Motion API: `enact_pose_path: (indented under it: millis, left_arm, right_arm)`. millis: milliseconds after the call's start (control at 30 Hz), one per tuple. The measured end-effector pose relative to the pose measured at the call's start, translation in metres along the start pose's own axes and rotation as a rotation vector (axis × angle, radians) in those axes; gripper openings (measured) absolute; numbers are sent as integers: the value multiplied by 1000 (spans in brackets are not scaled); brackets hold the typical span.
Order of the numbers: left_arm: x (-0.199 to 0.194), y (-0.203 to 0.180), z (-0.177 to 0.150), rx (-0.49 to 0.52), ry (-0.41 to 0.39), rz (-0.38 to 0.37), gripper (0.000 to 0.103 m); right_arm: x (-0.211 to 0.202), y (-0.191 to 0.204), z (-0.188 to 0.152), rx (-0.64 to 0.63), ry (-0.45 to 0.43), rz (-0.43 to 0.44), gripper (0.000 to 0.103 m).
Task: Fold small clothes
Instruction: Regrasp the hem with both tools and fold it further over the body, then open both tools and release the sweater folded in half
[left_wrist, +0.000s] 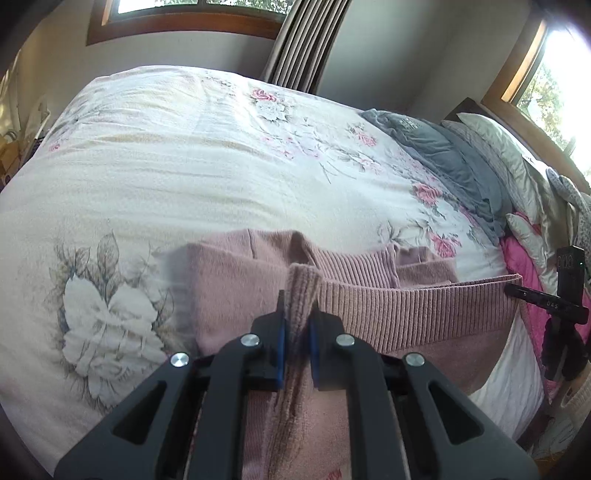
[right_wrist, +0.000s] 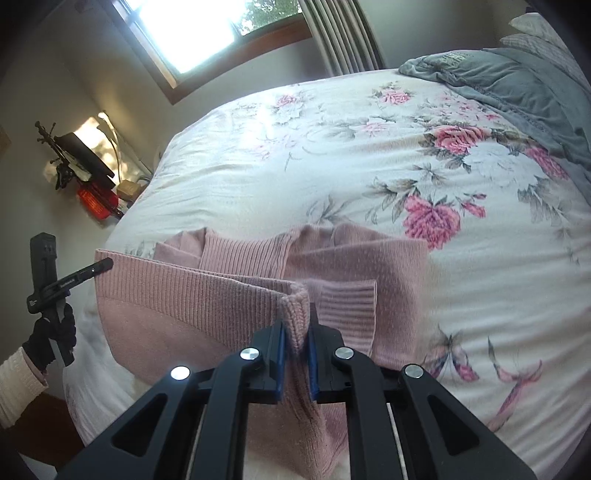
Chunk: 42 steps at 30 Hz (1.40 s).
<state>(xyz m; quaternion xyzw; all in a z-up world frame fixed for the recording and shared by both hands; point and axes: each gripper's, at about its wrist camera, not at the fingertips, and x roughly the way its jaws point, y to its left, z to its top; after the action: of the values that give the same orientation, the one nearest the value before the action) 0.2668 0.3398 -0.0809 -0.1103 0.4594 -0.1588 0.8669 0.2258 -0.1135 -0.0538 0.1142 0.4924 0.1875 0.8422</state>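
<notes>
Floral bed (left_wrist: 184, 166) is bearing pink sweater (left_wrist: 229, 288): soft, limp knit. Left gripper (left_wrist: 297, 328) and right gripper (right_wrist: 295, 332) are each pinching its ribbed hem corners.

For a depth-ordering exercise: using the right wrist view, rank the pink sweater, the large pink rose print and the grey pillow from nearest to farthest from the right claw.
1. Pink sweater: its ribbed hem is pinched in the right claw.
2. Large pink rose print: on the bedspread beyond the sweater, to the right.
3. Grey pillow: at the far upper right of the bed.
</notes>
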Motion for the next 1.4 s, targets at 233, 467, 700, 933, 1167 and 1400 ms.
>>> enact_pose_path:
  millis: [233, 467, 700, 933, 1167, 1400]
  left_arm:
    - [46, 15, 40, -26, 4, 38, 8]
    - [100, 34, 48, -56, 67, 127, 8]
    - [120, 68, 30, -183, 158, 147, 23]
    - [62, 41, 3, -94, 104, 158, 42]
    - [56, -10, -61, 25, 187, 117, 50]
    - [85, -3, -97, 58, 277, 188, 48]
  right_arm:
    - [39, -18, 41, 31, 9, -44, 9]
    - [99, -43, 63, 88, 75, -98, 10]
    - [123, -59, 50, 147, 140, -124, 31]
    - [72, -46, -1, 120, 140, -93, 44]
    - [78, -39, -86, 170, 276, -95, 43]
    - [93, -45, -111, 210, 339, -145, 9]
